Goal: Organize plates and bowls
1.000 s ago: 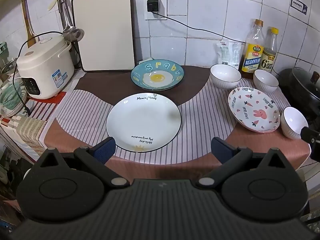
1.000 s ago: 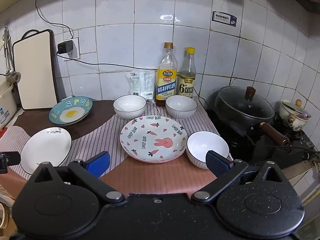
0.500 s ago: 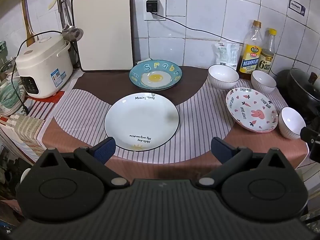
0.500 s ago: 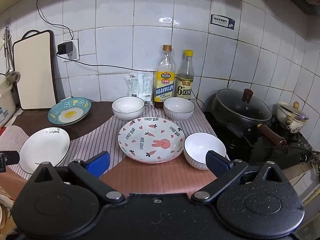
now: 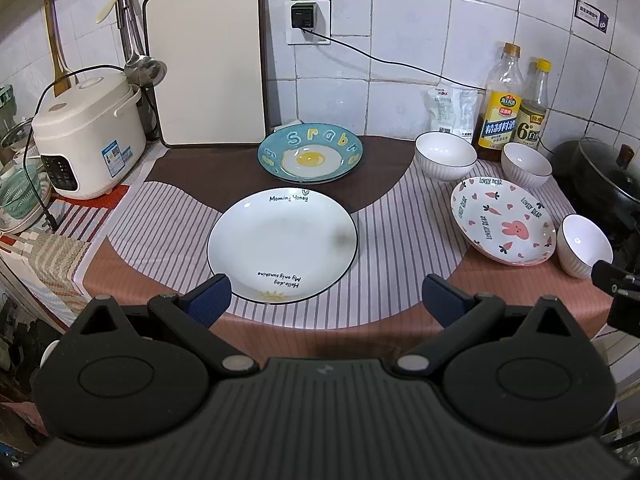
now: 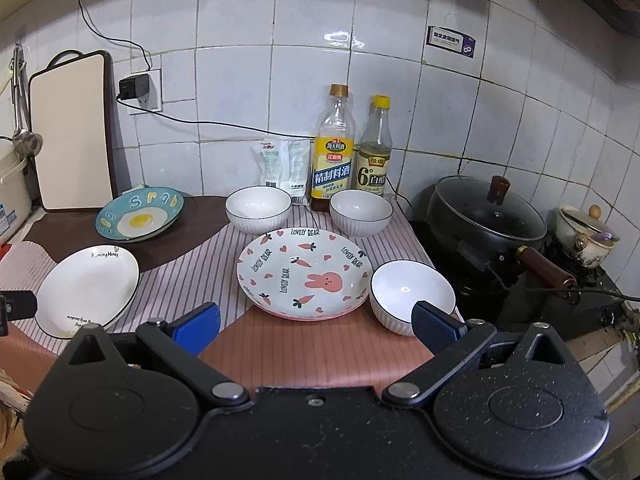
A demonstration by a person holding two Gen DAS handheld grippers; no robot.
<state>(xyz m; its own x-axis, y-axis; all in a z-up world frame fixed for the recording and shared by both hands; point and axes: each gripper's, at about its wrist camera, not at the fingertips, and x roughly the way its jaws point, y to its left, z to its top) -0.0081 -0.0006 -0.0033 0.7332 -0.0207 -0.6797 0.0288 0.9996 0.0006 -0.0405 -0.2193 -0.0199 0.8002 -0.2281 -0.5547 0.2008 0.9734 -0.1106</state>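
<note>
A white plate (image 5: pixel 282 244) lies at the front middle of the counter, a blue egg plate (image 5: pixel 310 158) behind it. A pink rabbit plate (image 5: pixel 502 220) lies to the right, with three white bowls around it: one back left (image 5: pixel 445 156), one back right (image 5: pixel 526 164), one at the front right (image 5: pixel 584 244). My left gripper (image 5: pixel 324 298) is open and empty, just short of the white plate's near rim. My right gripper (image 6: pixel 316 322) is open and empty before the rabbit plate (image 6: pixel 304 272); its right finger overlaps the front bowl (image 6: pixel 412 292) in the view.
A rice cooker (image 5: pixel 86 136) and a leaning cutting board (image 5: pixel 206 64) stand at the back left. Two bottles (image 6: pixel 334 148) and a packet (image 6: pixel 282 168) stand at the back wall. A lidded black pot (image 6: pixel 490 216) sits on the stove to the right.
Both grippers have shifted slightly; the scene has slid a little in both views. Nothing on the counter has moved and both grippers stay open.
</note>
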